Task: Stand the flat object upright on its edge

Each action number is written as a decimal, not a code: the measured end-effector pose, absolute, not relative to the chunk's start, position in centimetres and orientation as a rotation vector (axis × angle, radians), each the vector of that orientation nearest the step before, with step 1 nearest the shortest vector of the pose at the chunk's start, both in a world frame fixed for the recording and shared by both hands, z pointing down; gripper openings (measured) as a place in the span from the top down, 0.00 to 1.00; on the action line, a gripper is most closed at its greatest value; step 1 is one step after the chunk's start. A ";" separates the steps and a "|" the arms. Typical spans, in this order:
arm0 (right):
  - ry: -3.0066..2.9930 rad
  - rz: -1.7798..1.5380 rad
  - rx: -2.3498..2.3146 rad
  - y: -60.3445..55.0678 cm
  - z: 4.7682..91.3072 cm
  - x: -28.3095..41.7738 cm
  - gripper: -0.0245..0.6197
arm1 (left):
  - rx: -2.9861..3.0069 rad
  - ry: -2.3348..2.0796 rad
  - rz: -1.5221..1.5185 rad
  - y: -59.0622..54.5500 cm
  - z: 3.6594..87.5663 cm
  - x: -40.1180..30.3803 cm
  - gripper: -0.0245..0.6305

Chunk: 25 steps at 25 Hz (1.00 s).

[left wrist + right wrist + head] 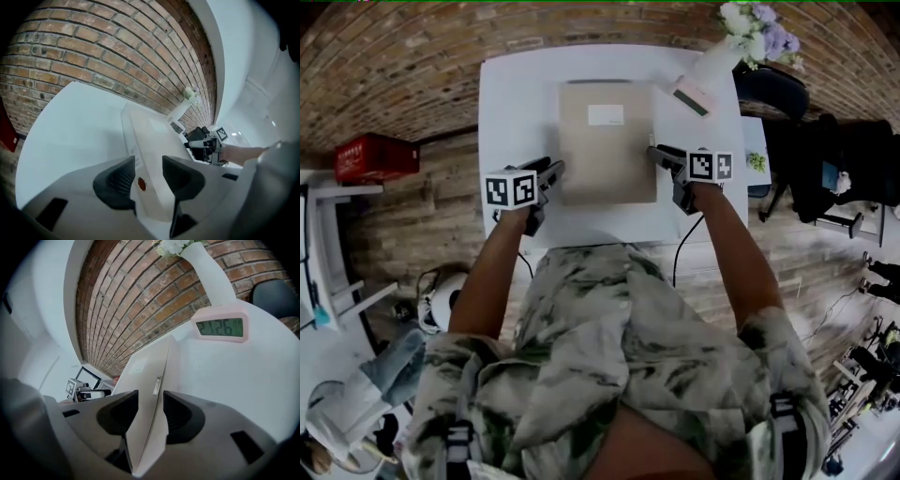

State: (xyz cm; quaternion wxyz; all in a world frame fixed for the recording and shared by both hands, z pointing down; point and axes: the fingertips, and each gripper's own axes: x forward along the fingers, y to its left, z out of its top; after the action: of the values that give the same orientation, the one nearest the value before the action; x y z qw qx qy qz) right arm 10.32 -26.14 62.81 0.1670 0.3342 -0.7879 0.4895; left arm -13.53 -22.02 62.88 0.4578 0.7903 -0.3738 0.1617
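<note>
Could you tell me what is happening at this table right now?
A person with a hand-held gripper in each hand is working on a flat beige object that lies flat on the white table. The left gripper is at its left edge and the right gripper at its right edge. Each has its jaws open with that edge between them, apparently not clamped. The object has not been stood up yet.

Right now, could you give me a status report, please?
Left gripper, right gripper: open, astride folder side edges. Folder flat on table, not yet raised. Clock and vase at far corner, clear.
</note>
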 end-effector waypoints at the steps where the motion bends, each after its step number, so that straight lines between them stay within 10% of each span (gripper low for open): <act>1: -2.235 1.403 0.949 -26.5 63.1 10.2 0.68 | 1.942 -0.915 0.400 -22.5 63.2 -13.5 0.70; 25: -2.152 1.439 0.855 -28.6 64.8 9.7 0.71 | 1.843 -0.786 0.398 -25.4 65.8 -11.7 0.71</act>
State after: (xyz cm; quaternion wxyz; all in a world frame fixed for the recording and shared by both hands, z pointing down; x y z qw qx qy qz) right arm 9.70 -28.56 64.78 0.2062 0.3067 -0.7724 0.5165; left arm -11.65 -25.36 65.80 0.5222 0.7695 -0.3280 0.1661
